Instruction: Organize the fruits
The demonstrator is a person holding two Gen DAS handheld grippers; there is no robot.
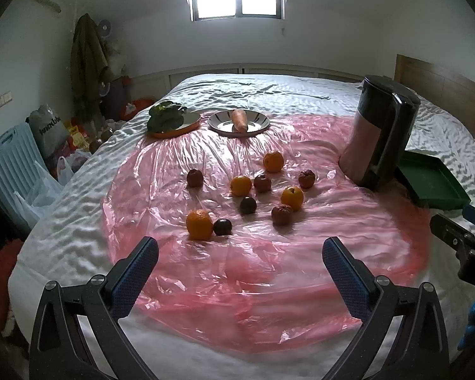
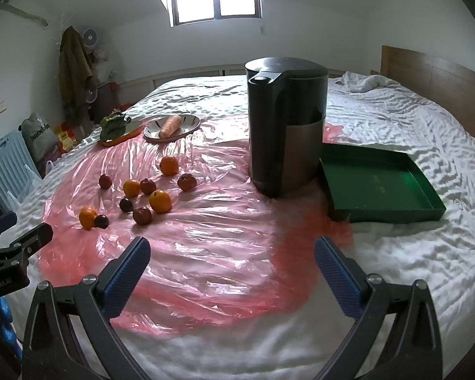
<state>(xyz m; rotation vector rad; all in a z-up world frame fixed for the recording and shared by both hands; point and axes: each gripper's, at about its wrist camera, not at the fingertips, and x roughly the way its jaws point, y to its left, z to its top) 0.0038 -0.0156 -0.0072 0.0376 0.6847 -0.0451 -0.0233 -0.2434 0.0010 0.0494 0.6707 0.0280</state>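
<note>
Both claws, left claw (image 1: 240,255) and right claw (image 2: 232,253), are standing wide and holding nothing. The nearest orange (image 1: 199,224), ahead-left of the left claw, is looking firm, round and likely to roll; gripping across its middle seems best.

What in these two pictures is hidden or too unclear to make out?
- Green tray: in the left wrist view the kettle hides its near-left end.
- Gold print inside the tray: too small to read in the right wrist view.
- Dark red fruit: partly tucked behind the nearest orange; exact type unclear.
- Right gripper: cut off by the left view's right edge.
- Bags beside the bed: contents hidden.
</note>
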